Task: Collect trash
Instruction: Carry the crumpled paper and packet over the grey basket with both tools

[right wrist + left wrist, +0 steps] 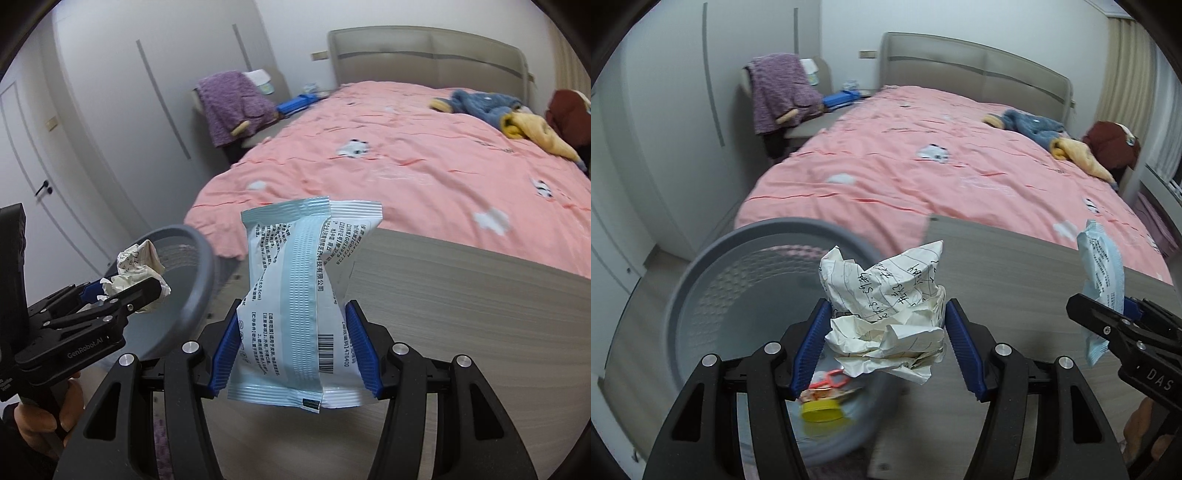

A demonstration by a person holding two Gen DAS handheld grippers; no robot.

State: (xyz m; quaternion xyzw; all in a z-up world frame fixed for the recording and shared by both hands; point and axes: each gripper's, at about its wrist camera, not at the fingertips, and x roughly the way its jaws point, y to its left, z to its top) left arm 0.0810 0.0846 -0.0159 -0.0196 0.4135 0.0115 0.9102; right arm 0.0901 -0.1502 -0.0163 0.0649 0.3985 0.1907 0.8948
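The left gripper (886,325) clamps a crumpled handwritten paper (886,302) above the grey wastebasket (701,280). The right gripper (295,347) pinches a pale-blue printed wrapper (299,295).

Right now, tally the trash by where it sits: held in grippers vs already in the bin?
Held in grippers: 2 (crumpled paper in left gripper, blue-white wrapper in right gripper)
In grey bin: at least 2 (yellow cap, red-orange scrap)
Total: 4 visible

A white crumpled paper (886,302) with black handwriting, a pale blue-and-white wrapper (299,302) printed black, a grey bin (701,280), a pink quilt (923,166) with white patches.
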